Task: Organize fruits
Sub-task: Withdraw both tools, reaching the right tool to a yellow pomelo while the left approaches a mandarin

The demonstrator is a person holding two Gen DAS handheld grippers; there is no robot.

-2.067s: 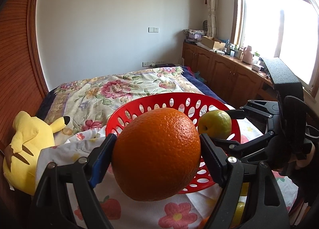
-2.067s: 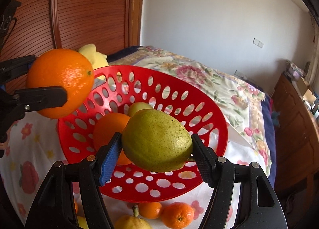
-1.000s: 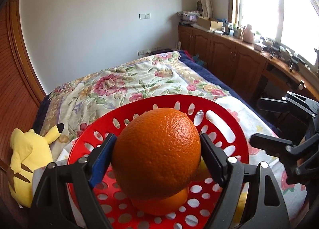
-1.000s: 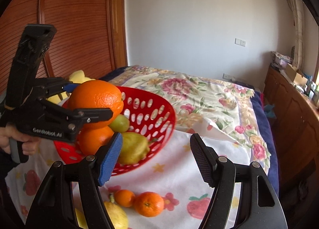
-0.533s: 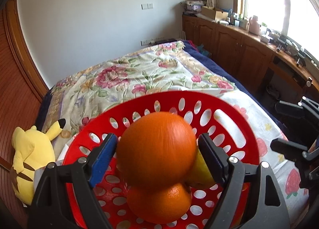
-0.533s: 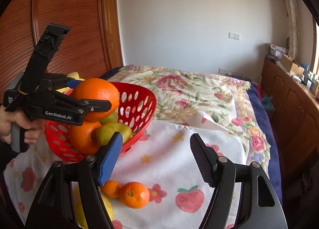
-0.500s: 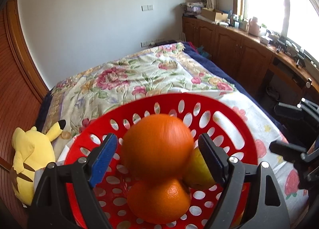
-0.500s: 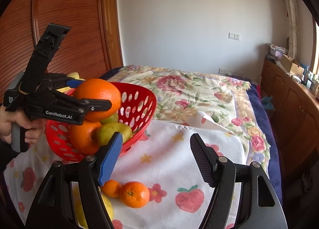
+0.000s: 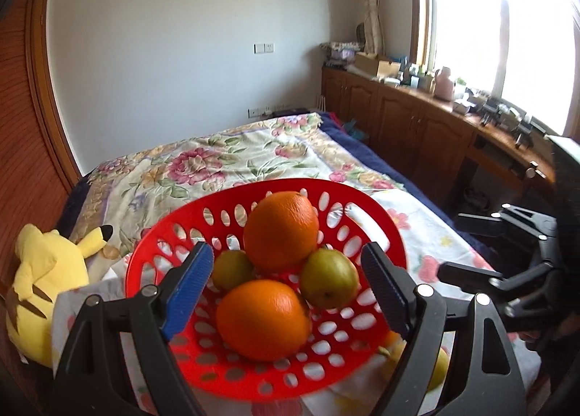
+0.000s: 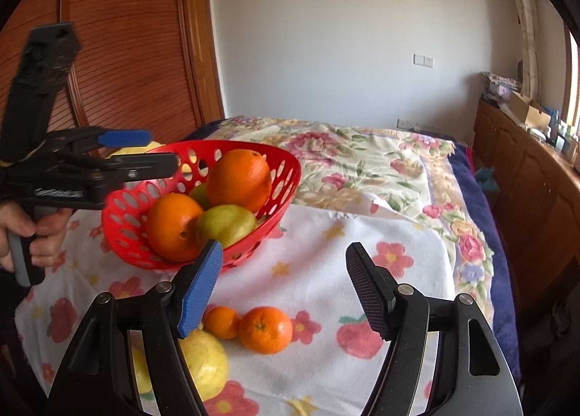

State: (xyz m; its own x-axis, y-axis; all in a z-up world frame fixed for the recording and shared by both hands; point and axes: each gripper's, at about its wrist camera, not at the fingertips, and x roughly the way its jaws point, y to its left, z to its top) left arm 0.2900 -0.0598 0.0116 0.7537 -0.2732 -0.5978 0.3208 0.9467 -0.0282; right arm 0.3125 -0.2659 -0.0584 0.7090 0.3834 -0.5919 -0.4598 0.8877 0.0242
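1. While two oranges and two green pears sit piled in the red basket (image 9: 366, 209), the top orange (image 9: 281, 231) rests on the other three, free of any grip; the front orange (image 9: 262, 318) lies nearest the cam, w/ one pear (image 9: 328, 280) to its right & a second pear (image 9: 232, 269) to its left.
2. Left gripper (image 9: 286, 289) hangs just short of the basket's near rim, jaws spread wide w/ nothing between the pads; the fruit seen between them lies beyond, inside the basket.
3. Right gripper (image 10: 284, 289) hovers over the fruit-print cloth (image 10: 362, 234), jaws also apart & empty, pointed down toward the loose fruit.
4. Still outside the basket, per right-wrist view: two small mandarins (image 10: 266, 329) touching each other, plus a yellow fruit (image 10: 204, 361) just beside them, partly hidden behind the blue pad. More yellow shows lower left; can't tell what.
5. Step in hand, by my read: both drops look done, next pick-up not yet begun.
6. Next move prob. calls for the right gripper to dip to a mandarin, straddle it, close gently, then carry it over the rim w/o knocking the perched top orange.
7. Risk: the stack looks tippy; a nudge could roll the top orange out.
8. Beyond: floral bedspread (image 9: 217, 162), yellow plush toy (image 9: 40, 271) at left, wood cabinets (image 9: 417, 126) under the window.
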